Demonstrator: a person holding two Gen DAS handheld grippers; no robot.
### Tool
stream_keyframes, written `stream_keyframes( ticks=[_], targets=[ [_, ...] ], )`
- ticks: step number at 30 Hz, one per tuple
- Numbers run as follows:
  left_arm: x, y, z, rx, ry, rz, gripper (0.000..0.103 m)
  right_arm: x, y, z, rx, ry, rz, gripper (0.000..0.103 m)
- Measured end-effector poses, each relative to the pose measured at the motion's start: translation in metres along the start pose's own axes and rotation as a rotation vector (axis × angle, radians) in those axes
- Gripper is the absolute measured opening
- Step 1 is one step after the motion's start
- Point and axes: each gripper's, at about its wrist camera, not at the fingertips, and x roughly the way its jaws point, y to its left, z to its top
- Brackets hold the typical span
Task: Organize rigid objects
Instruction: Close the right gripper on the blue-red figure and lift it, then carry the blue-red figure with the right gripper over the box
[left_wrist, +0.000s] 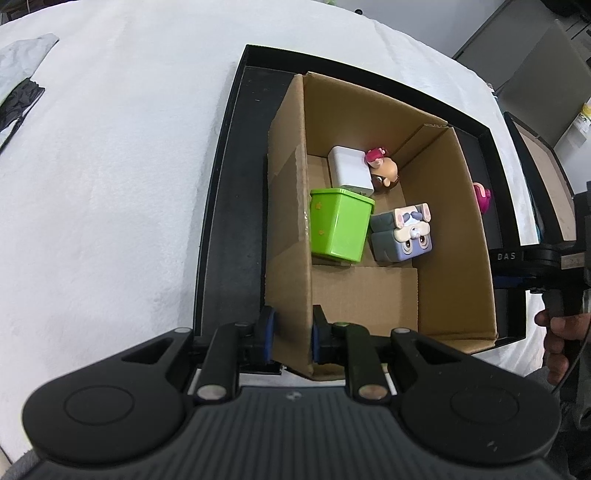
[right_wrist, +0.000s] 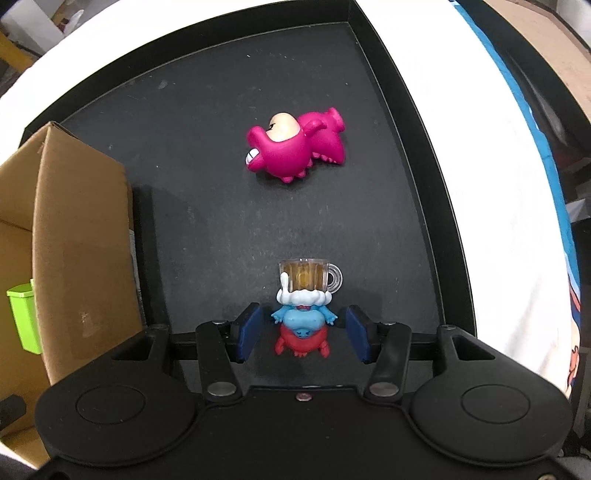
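right wrist view: our right gripper (right_wrist: 303, 334) is spread wide around the mug figurine (right_wrist: 304, 310) on the black tray (right_wrist: 424, 147); left gripper (left_wrist: 291, 332) pinches the cardboard box (left_wrist: 288, 240) wall; next we close, lift, drop it in.

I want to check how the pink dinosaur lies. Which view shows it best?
The right wrist view: the pink dinosaur lies on its side on the black tray, whole and unblocked, beyond the open right gripper. The left wrist view shows only a pink sliver of it past the cardboard box wall.
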Motion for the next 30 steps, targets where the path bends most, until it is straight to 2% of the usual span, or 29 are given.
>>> stream_keyframes(
  ticks=[6, 10, 17, 30],
  targets=[
    [0.0, 0.0, -0.001, 0.011, -0.002, -0.005, 0.019, 0.004, 0.009, -0.001, 0.013, -0.011, -0.042, 0.05],
    [0.0, 0.001, 0.0, 0.009, -0.002, -0.009, 0.019, 0.008, 0.011, 0.004, 0.024, -0.009, -0.031, 0.039],
    [0.0, 0.001, 0.0, 0.008, -0.001, -0.009, 0.019, 0.0, 0.01, 0.004, -0.036, -0.019, -0.027, 0.038],
    [0.0, 0.001, 0.0, 0.009, -0.002, -0.008, 0.019, -0.04, 0.023, 0.005, -0.104, -0.079, -0.003, 0.038]
  ],
)
